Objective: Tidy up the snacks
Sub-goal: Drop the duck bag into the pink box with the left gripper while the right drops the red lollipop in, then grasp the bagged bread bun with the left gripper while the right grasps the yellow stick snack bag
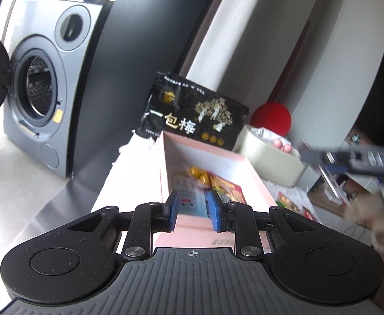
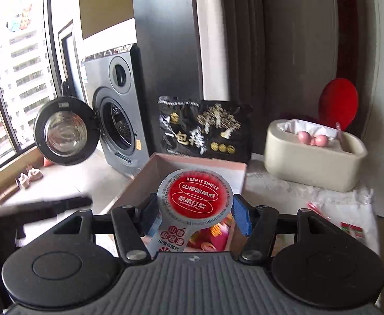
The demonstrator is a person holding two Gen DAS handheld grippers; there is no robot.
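A pink open box stands on the white surface and holds several snack packets. A black plum snack bag stands behind it. My left gripper is open and empty, just above the box's near edge. My right gripper is over the box, with a silver pouch with a red round label between its fingers; the right pad seems slightly off it. The right gripper also shows blurred at the right edge of the left wrist view.
A beige bin with a white liner stands right of the box, a red ball behind it. Loose snack packets lie on the white cloth at right. A grey toy washing machine with open door stands at left.
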